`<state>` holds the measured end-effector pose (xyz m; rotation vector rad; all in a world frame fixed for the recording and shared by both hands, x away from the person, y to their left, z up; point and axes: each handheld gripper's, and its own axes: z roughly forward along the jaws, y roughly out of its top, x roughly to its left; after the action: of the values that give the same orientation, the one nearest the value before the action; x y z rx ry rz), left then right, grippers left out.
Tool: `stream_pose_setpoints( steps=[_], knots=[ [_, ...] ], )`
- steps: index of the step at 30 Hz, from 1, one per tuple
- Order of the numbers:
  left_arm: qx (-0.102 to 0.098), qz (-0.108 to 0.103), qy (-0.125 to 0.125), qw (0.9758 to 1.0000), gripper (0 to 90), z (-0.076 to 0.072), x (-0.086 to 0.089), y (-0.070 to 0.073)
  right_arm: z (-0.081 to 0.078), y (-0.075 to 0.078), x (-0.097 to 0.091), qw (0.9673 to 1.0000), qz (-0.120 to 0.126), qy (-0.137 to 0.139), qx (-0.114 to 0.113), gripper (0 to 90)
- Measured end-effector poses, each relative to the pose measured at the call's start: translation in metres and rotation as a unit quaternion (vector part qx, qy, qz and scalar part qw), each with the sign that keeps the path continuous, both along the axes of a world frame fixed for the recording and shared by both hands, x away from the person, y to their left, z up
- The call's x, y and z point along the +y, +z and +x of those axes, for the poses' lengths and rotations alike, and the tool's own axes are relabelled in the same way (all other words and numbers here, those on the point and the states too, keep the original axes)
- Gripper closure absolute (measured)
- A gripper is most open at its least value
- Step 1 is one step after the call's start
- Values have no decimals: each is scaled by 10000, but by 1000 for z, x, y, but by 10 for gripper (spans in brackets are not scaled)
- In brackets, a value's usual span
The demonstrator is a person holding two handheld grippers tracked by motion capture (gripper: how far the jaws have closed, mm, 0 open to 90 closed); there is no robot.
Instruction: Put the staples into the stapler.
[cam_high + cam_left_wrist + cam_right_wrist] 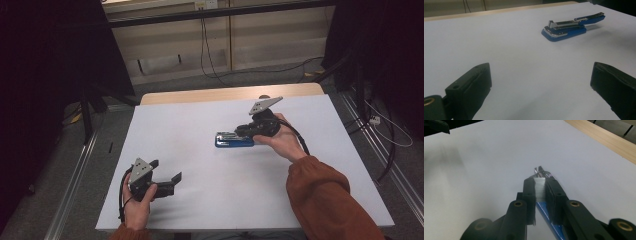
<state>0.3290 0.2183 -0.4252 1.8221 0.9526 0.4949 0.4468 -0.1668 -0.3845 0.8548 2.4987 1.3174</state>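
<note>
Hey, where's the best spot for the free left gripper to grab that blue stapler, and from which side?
Probably the blue base of the stapler at its rounded front end, pinched across its narrow width from above. It lies flat with that end toward the open left gripper. The right gripper, holding a strip of staples, already occupies the rear, so the front stays clear.

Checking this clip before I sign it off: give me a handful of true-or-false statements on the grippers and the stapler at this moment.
1. The right gripper is shut on a strip of staples. True.
2. The left gripper holds the blue stapler. False: its jaws stand wide open with nothing between them, well apart from the stapler.
3. The stapler lies open on the white table. True: in the left gripper view its top arm is swung back.
4. The stapler sits beside the left hand. False: it lies by the right hand.
</note>
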Motion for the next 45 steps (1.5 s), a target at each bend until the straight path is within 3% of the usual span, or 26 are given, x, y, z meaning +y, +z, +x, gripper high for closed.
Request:
stream_pose_setpoints(
  steps=[4,17,29,43,45],
  knots=[
    [1,-2,-9,10000,37,0,0,0,6,-3,3,10000,59,-23,77,789],
    [-3,0,-24,10000,37,0,-1,0,18,-1,23,9996,-241,155,38,789],
    [6,18,-56,10000,37,0,0,0,30,-6,36,9995,-249,180,87,789],
    [11,9,-43,10000,37,0,1,0,39,-12,47,9985,-442,321,46,789],
    [16,-32,-50,10000,37,0,0,0,41,-13,47,9982,-553,233,66,789]
  ],
)
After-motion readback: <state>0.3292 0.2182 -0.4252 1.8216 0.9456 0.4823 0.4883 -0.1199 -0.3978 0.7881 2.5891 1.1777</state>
